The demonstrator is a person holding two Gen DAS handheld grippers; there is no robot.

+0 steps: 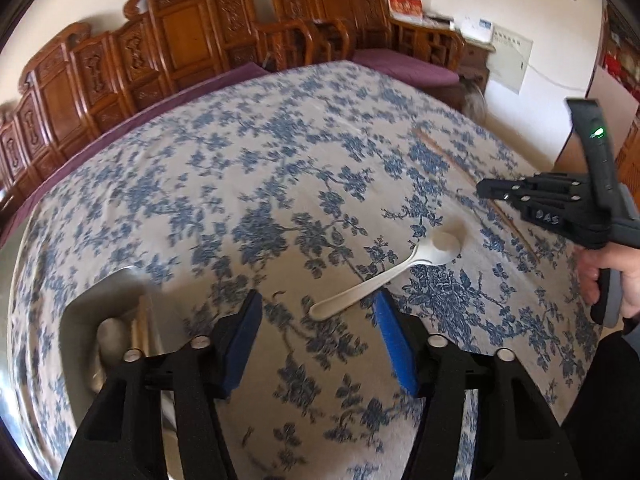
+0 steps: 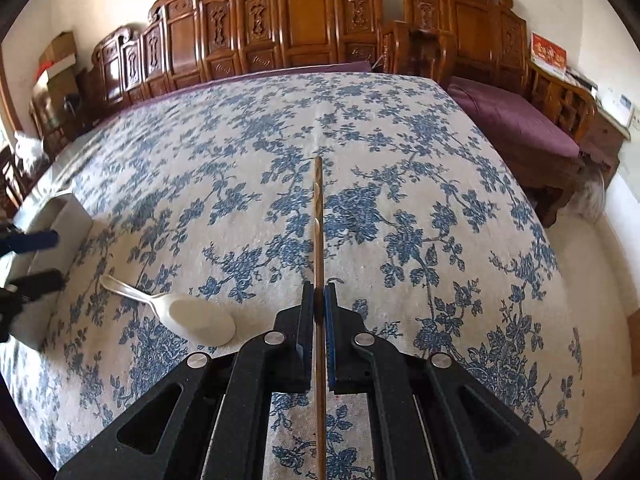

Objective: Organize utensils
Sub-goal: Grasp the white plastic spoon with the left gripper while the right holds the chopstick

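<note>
Slim wooden chopsticks (image 2: 319, 240) pinched; smooth spoon (image 2: 182, 308) beside.

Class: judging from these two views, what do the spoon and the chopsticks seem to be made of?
The spoon: probably glazed ceramic or melamine; it is uniformly white, smooth and faintly glossy. The chopsticks held in the right gripper: probably wood or bamboo; they are matte brown with a carved, ridged upper section.

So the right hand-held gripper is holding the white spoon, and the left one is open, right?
Not quite. The right hand-held gripper is shut on the chopsticks, as the right wrist view shows. The white spoon lies loose on the tablecloth. The left hand-held gripper is open.
</note>
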